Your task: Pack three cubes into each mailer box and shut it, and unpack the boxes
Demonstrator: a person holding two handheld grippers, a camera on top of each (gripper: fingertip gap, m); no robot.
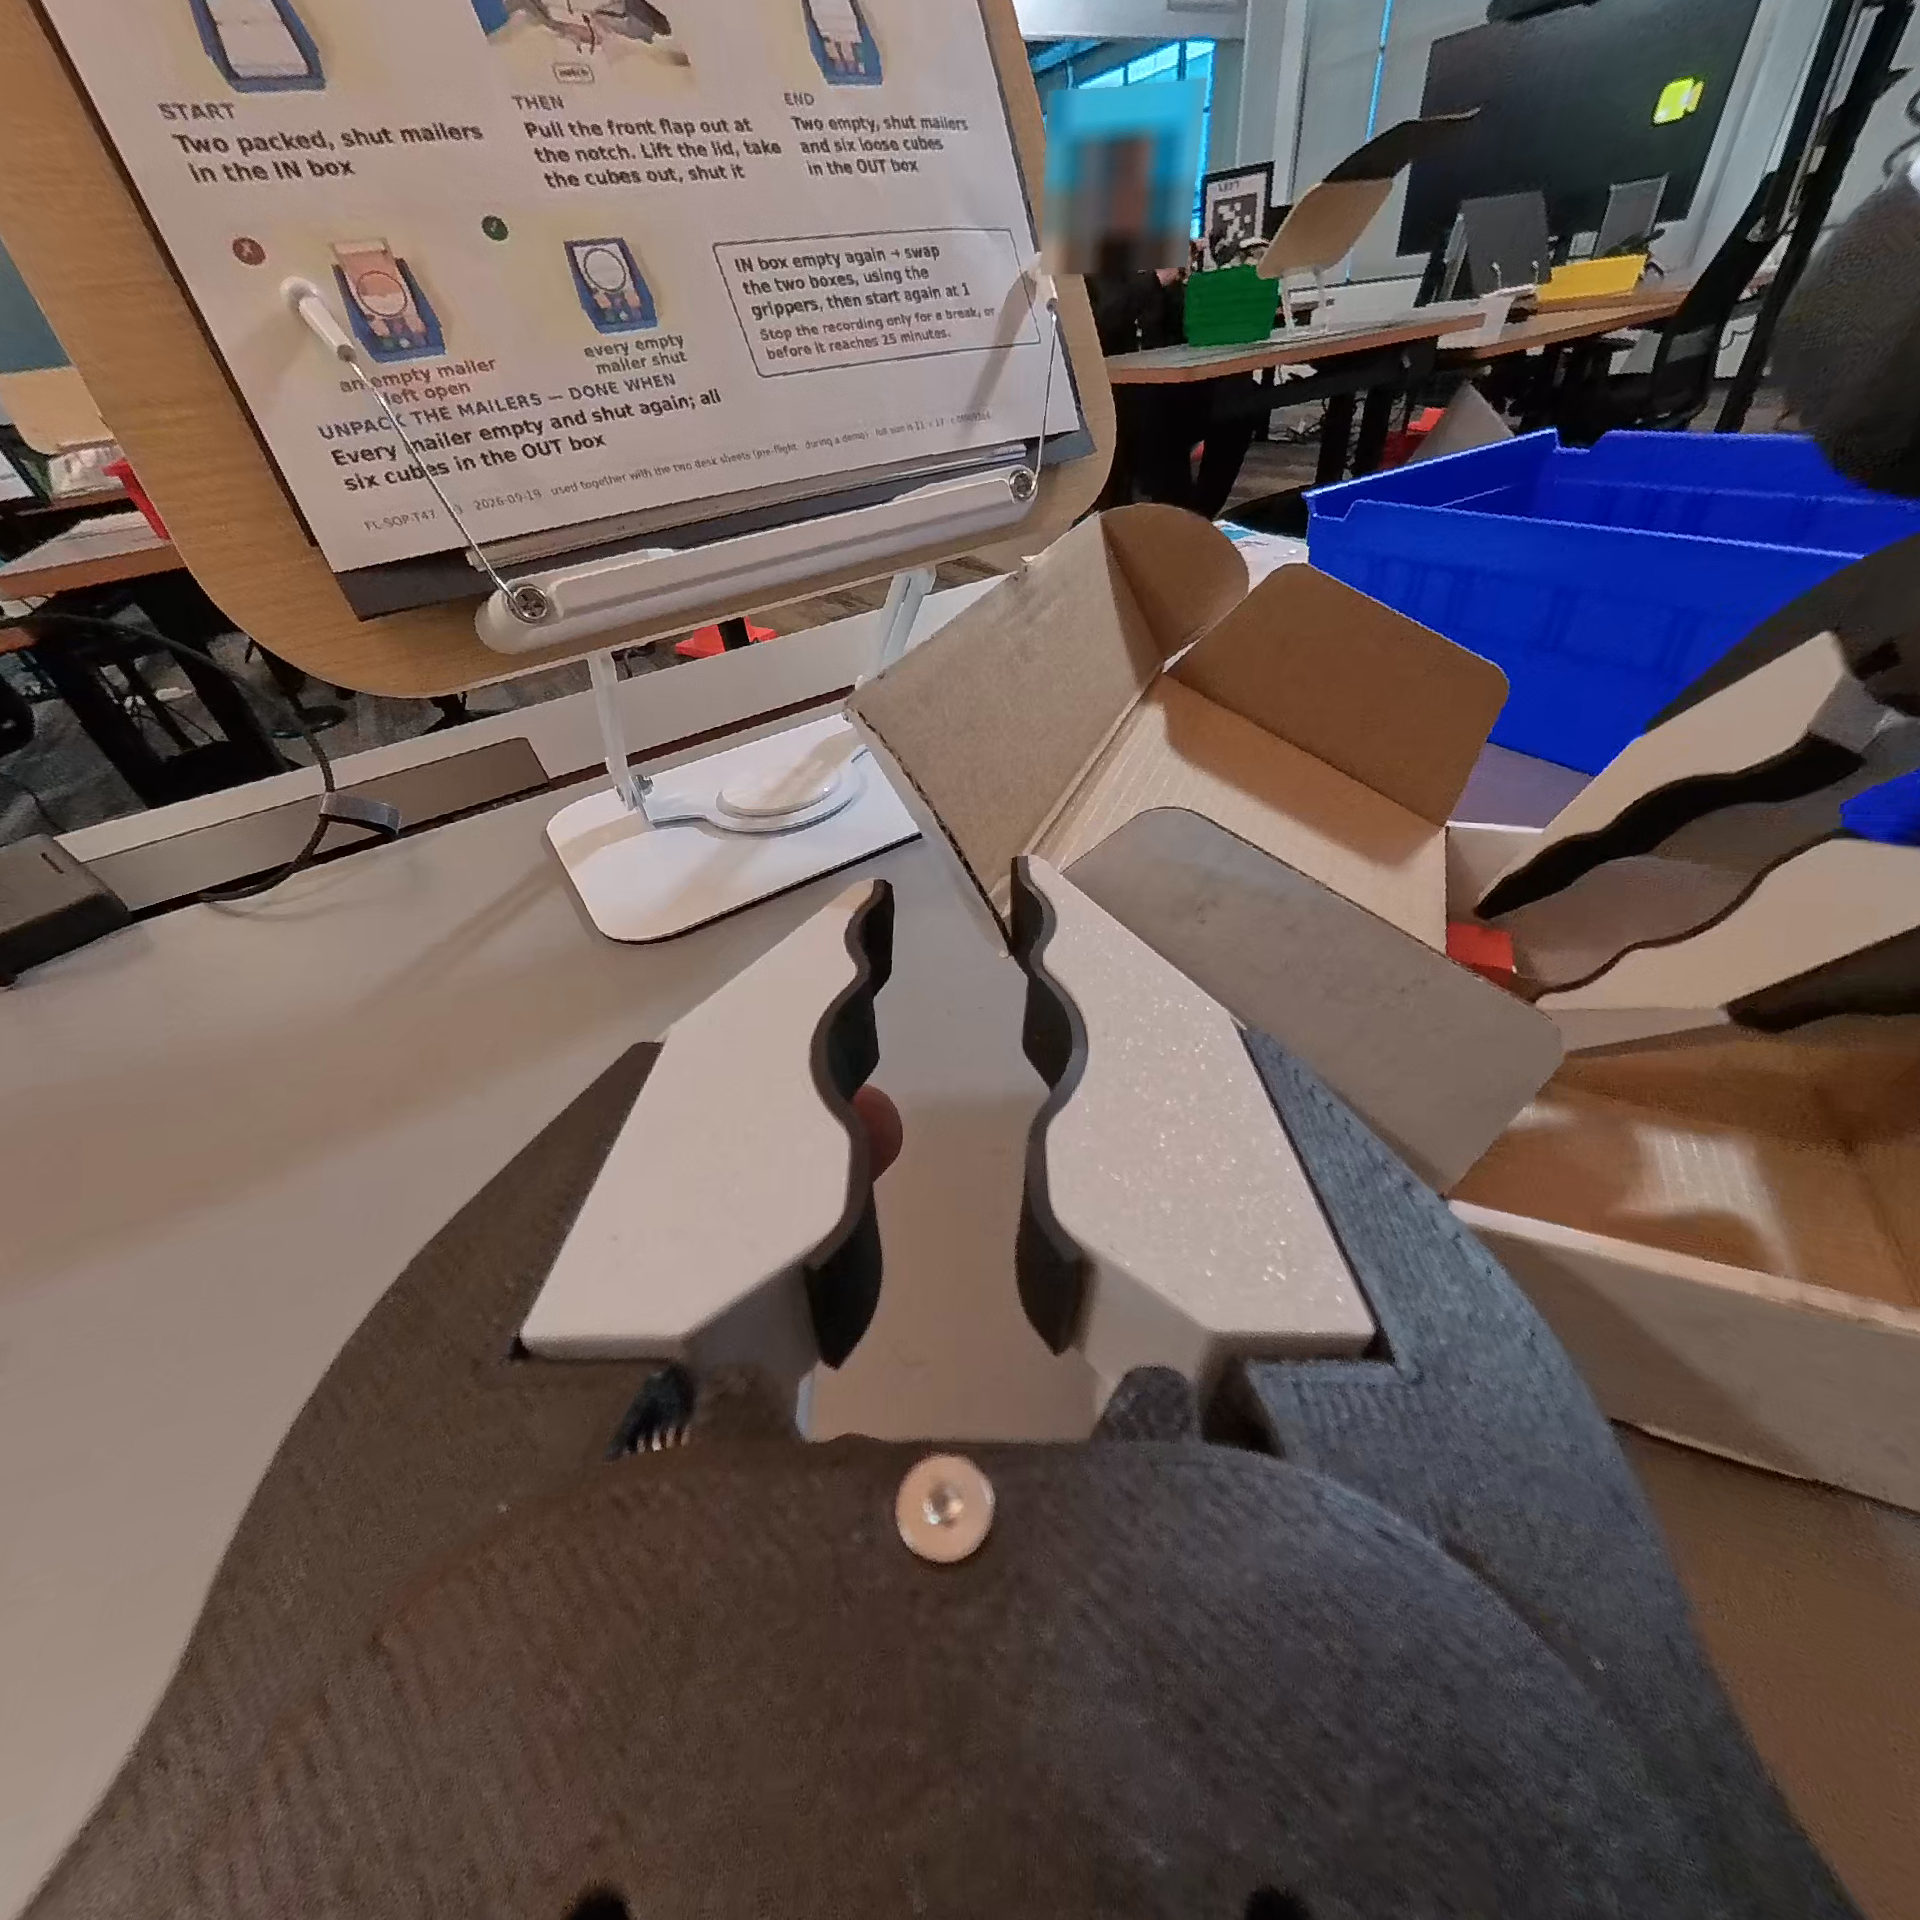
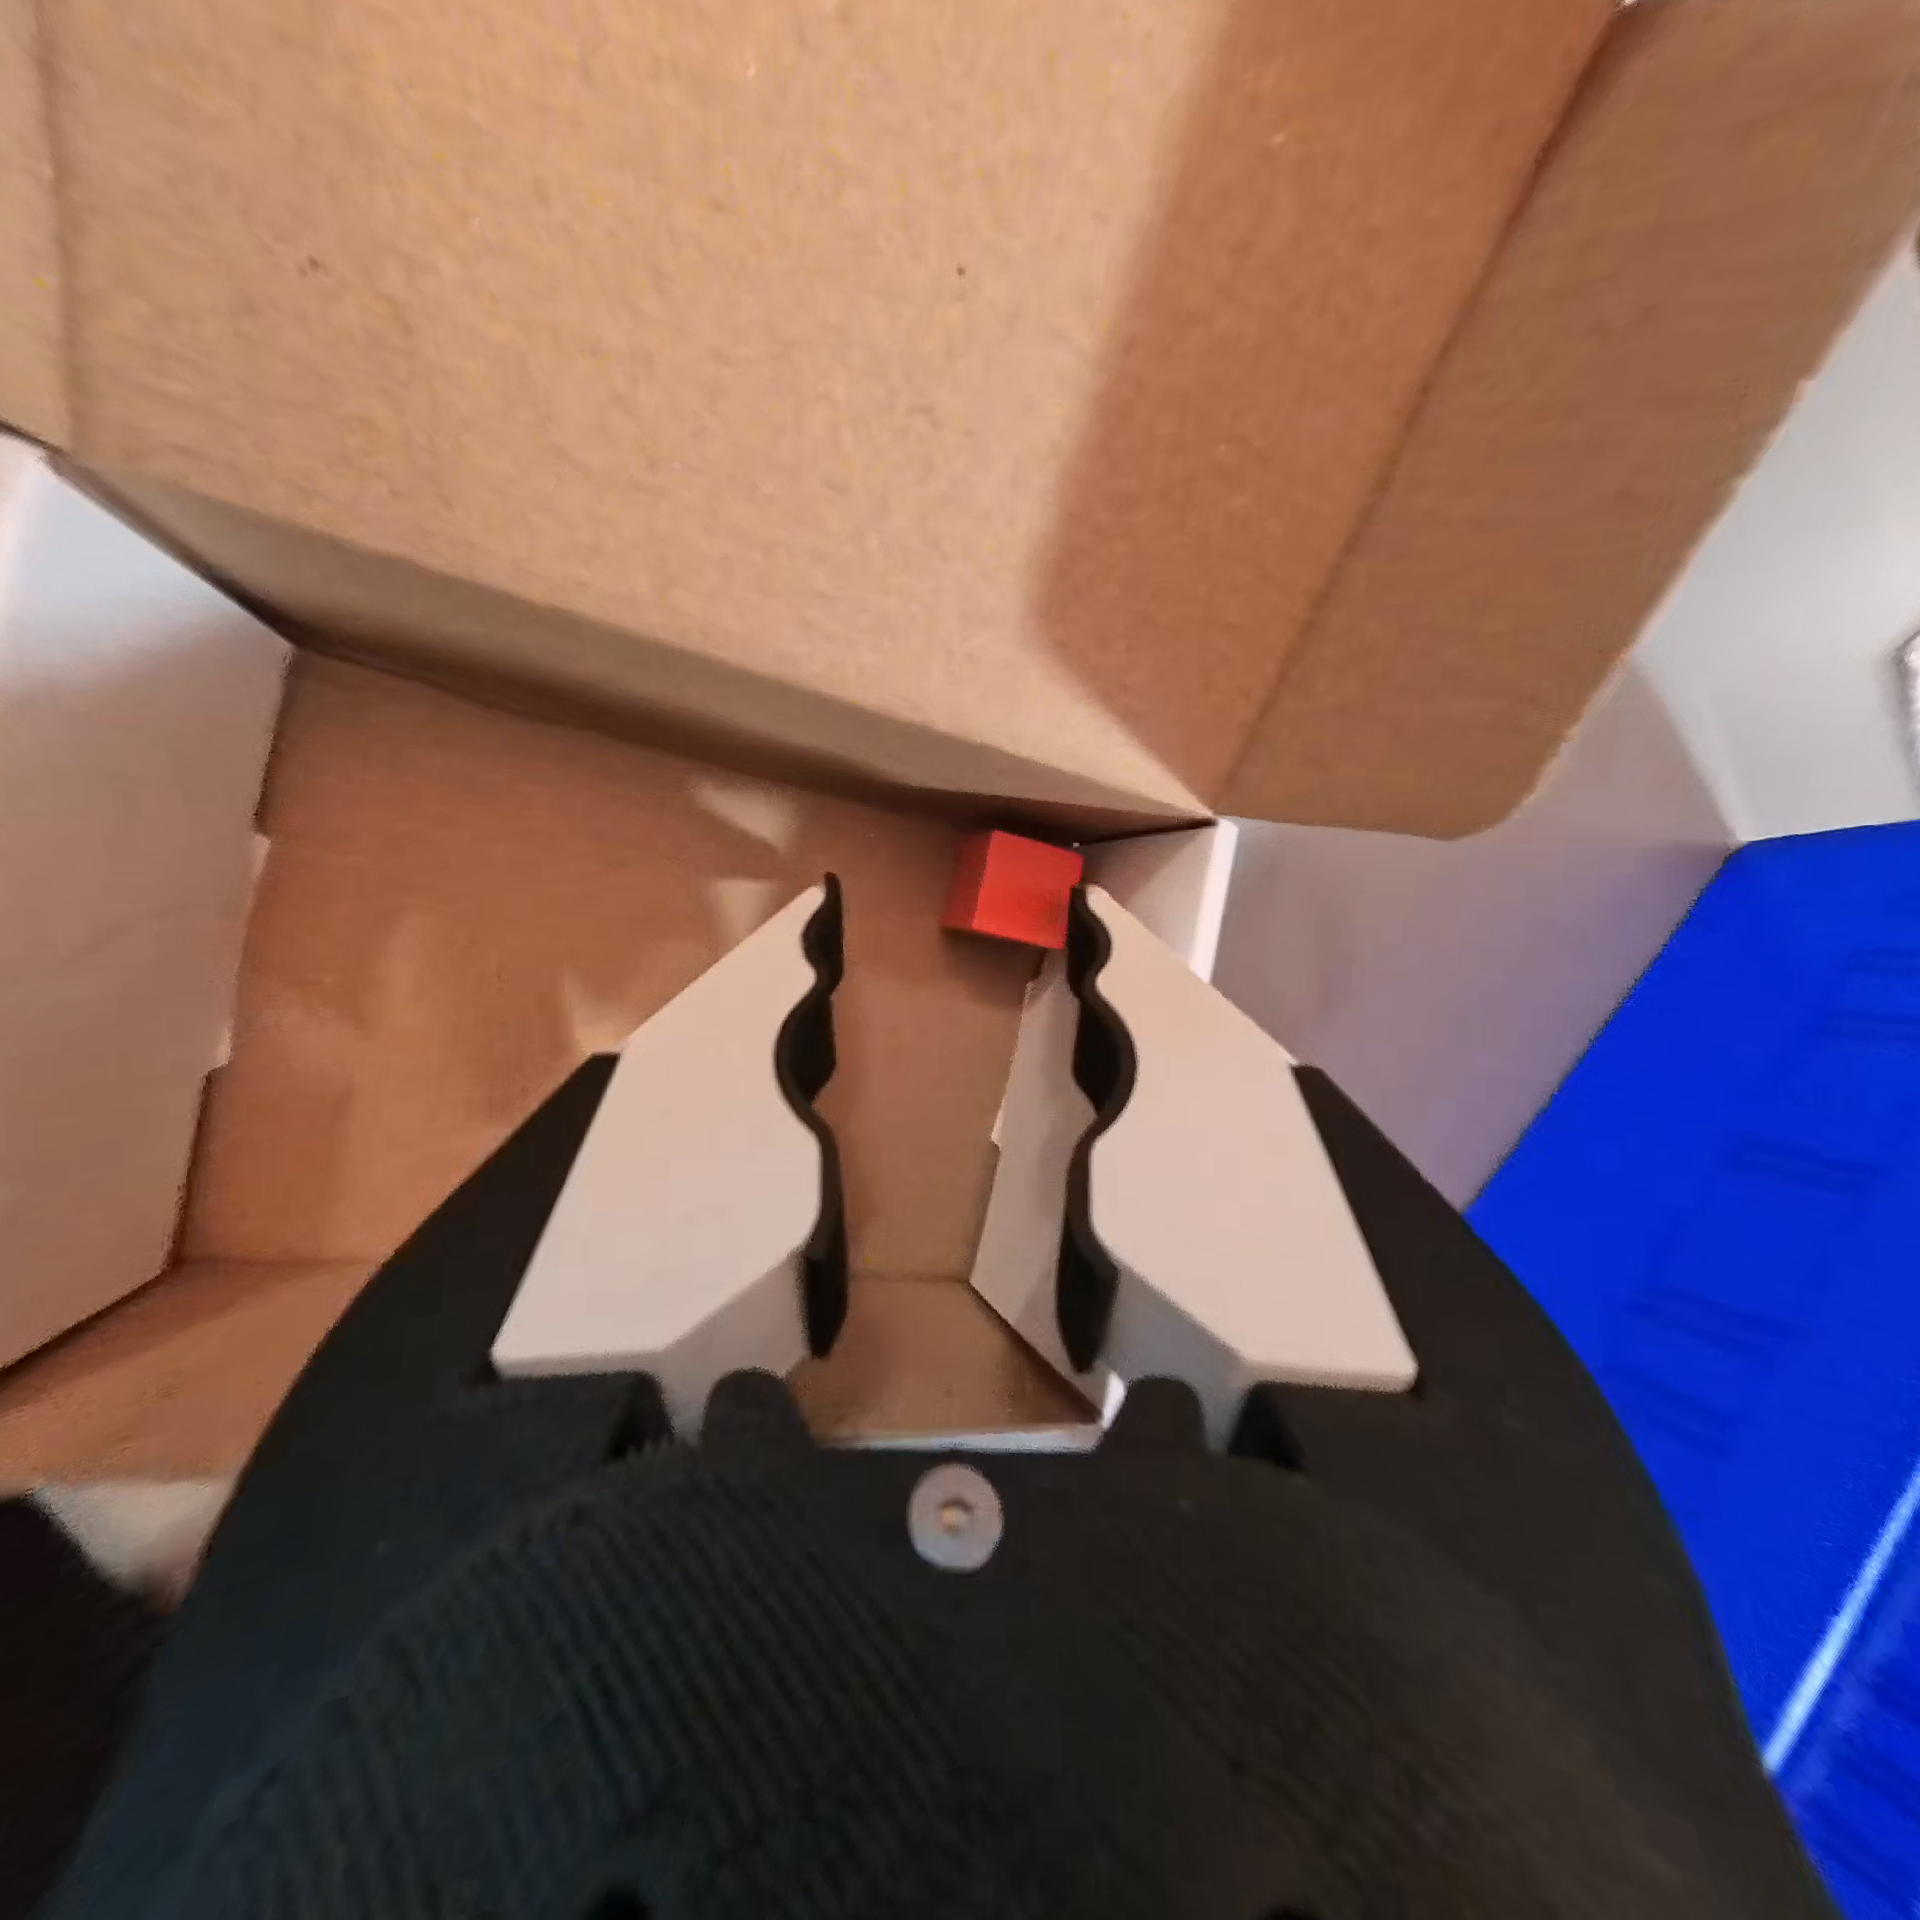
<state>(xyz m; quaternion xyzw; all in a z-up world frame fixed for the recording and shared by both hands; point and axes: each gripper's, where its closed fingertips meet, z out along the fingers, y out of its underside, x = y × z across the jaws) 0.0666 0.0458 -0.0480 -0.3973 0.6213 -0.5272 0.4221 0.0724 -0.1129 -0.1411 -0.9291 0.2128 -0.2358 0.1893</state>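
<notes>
Here, the left hand-held gripper (image 1: 951,925) hovers over the smooth pale table (image 1: 208,1143), its jaws parted with a narrow gap and nothing between them; the fingers are matte white wedges lined with wavy black pads. Ahead of it to the left stands a rounded wooden board (image 1: 260,582) on a white metal stand, carrying a printed sheet (image 1: 582,260). Just right of its right fingertip rises the open lid (image 1: 1195,727) of a corrugated cardboard mailer (image 1: 1714,1299), brown inside and white outside, with rounded side flaps. Farther right, the right hand-held gripper (image 1: 1496,935) reaches into that mailer, a red cube (image 1: 1481,951) showing beside its tips. Beyond it sit glossy blue plastic bins (image 1: 1558,582).

In the right wrist view, the right hand-held gripper (image 2: 951,904) is open inside the mailer (image 2: 416,1039), empty between the pads. The raised lid (image 2: 675,364) fills the space above and ahead, its brown surface fibrous. The cube (image 2: 1013,888), sharp-edged and matte, lies on the box floor in the far right corner, just ahead of the right fingertip and seemingly touching it. To the right of the gripper, past the white wall, lies a blue bin (image 2: 1714,1247).
</notes>
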